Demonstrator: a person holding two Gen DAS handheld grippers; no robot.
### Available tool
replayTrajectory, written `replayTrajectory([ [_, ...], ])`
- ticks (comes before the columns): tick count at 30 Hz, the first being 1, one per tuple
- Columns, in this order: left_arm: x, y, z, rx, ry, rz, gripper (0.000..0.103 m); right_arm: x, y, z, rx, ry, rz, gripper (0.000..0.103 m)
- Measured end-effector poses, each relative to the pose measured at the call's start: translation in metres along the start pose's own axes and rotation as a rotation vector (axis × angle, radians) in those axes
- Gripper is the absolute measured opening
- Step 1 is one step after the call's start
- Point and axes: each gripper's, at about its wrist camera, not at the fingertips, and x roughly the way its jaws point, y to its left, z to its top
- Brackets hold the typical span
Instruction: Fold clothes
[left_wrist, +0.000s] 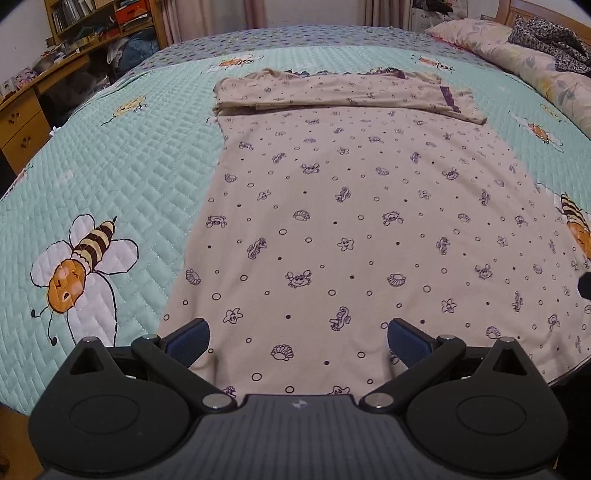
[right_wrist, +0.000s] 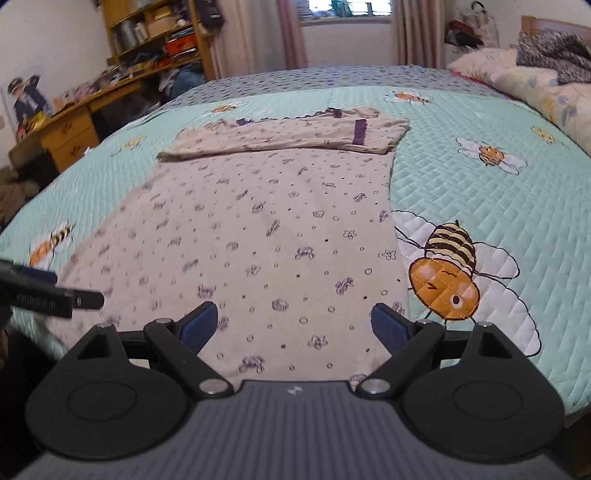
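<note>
A beige garment (left_wrist: 332, 221) printed with small purple sea creatures lies flat on the bed, its far end folded over into a band with purple trim (left_wrist: 343, 96). My left gripper (left_wrist: 297, 334) hovers open above the near hem, left of the middle, with nothing between its blue pads (left_wrist: 188, 338). In the right wrist view the same garment (right_wrist: 258, 236) spreads ahead. My right gripper (right_wrist: 293, 326) is open over the hem near the cloth's right edge and holds nothing. The left gripper's dark finger (right_wrist: 51, 293) pokes in at that view's left edge.
A mint quilted bedspread (left_wrist: 122, 173) with bee pictures covers the bed. Pillows (left_wrist: 524, 62) and a dark patterned cloth lie at the far right. A wooden desk (right_wrist: 70, 129) and shelves stand beyond the bed's left side. The bed's near edge runs just below both grippers.
</note>
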Motion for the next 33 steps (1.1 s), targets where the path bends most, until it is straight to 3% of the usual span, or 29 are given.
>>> replayTrajectory([
  [28, 0.006, 0.003, -0.003, -0.033, 0.030, -0.016, 0.102, 0.006, 0.003, -0.006, 0.017, 0.032, 0.016, 0.091],
  [33, 0.001, 0.019, -0.003, -0.066, 0.017, -0.009, 0.102, 0.003, -0.001, -0.005, 0.019, 0.031, 0.021, 0.091],
])
